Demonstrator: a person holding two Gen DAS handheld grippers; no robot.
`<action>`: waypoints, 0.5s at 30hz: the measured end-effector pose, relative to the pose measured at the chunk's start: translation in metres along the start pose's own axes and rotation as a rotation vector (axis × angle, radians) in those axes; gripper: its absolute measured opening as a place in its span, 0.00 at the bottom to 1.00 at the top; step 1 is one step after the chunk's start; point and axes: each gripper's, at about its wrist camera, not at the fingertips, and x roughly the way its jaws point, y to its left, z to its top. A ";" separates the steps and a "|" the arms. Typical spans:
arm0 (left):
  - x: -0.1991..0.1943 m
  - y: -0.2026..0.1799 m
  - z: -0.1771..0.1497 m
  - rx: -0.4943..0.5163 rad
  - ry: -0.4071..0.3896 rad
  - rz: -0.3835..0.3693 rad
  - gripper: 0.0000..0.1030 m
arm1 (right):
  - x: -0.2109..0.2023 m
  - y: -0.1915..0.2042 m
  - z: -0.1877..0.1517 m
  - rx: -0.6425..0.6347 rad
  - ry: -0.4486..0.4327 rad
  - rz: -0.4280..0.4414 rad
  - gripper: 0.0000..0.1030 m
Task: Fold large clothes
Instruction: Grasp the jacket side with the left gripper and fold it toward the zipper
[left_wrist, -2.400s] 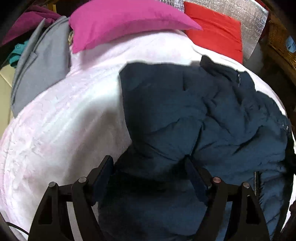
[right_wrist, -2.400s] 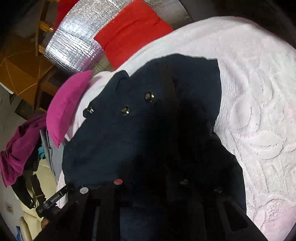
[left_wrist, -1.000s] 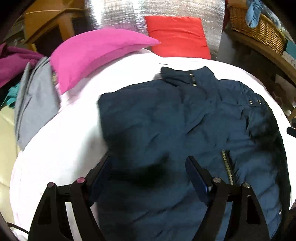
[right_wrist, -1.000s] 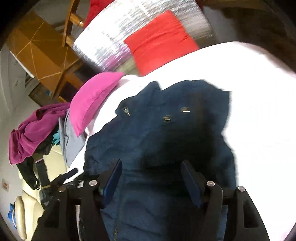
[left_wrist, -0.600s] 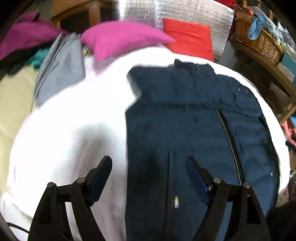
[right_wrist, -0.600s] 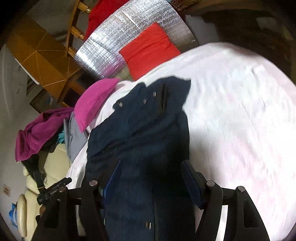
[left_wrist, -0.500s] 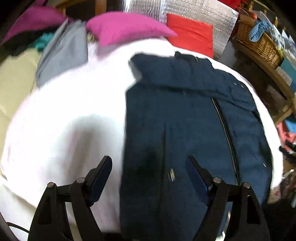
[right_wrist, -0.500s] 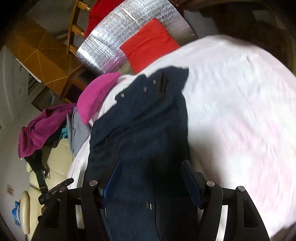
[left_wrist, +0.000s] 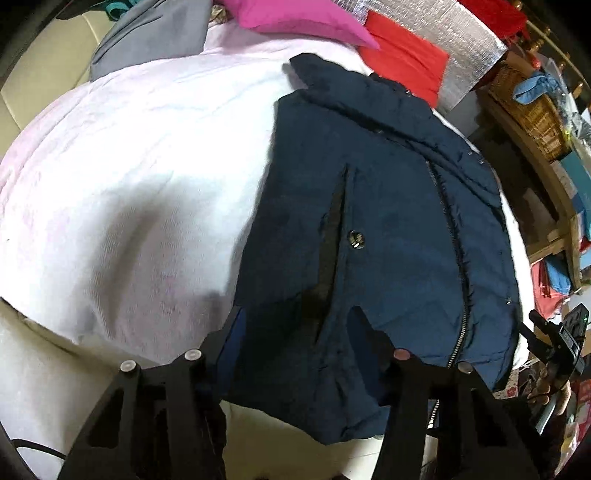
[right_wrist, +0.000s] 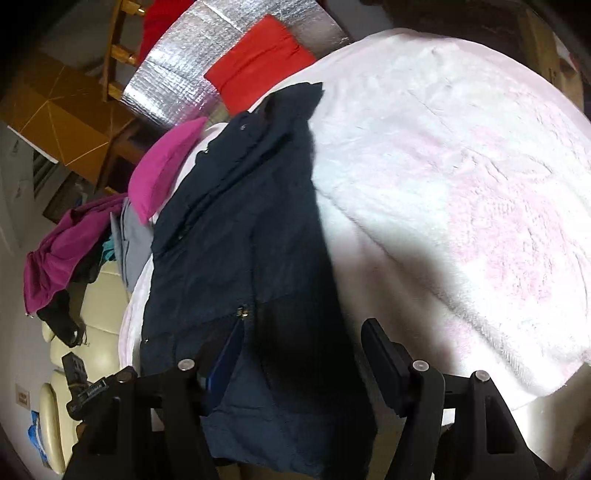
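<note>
A navy padded jacket (left_wrist: 388, 229) lies front up on a white fleecy blanket (left_wrist: 140, 177), collar far, zip closed, sleeves folded out of sight. Its hem hangs over the blanket's near edge. My left gripper (left_wrist: 299, 332) is open above the jacket's left hem area, with the cloth under its spread fingers. In the right wrist view the same jacket (right_wrist: 240, 229) runs up the left half of the blanket (right_wrist: 461, 184). My right gripper (right_wrist: 303, 347) is open above the jacket's right hem corner. Neither holds cloth.
A magenta pillow (left_wrist: 295, 22), a red cushion (left_wrist: 406, 55) and a silver foil panel (left_wrist: 443, 29) stand beyond the collar. Grey clothing (left_wrist: 155, 33) lies far left. A wicker basket (left_wrist: 528, 107) sits on a wooden shelf right. A purple garment (right_wrist: 62, 236) hangs over a cream sofa.
Both grippers let go of the jacket and pulled back toward its hem. The jacket went from bunched under the fingers to lying flat, and more of the blanket's near edge shows.
</note>
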 end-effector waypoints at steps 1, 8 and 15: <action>0.004 0.000 0.000 -0.001 0.017 0.015 0.58 | 0.004 -0.003 -0.001 0.005 0.014 0.006 0.68; 0.016 0.004 -0.008 -0.016 0.073 0.010 0.64 | 0.020 0.011 -0.018 -0.096 0.092 -0.006 0.31; 0.020 -0.002 -0.007 0.009 0.080 -0.038 0.55 | 0.022 0.016 -0.018 -0.121 0.110 0.042 0.30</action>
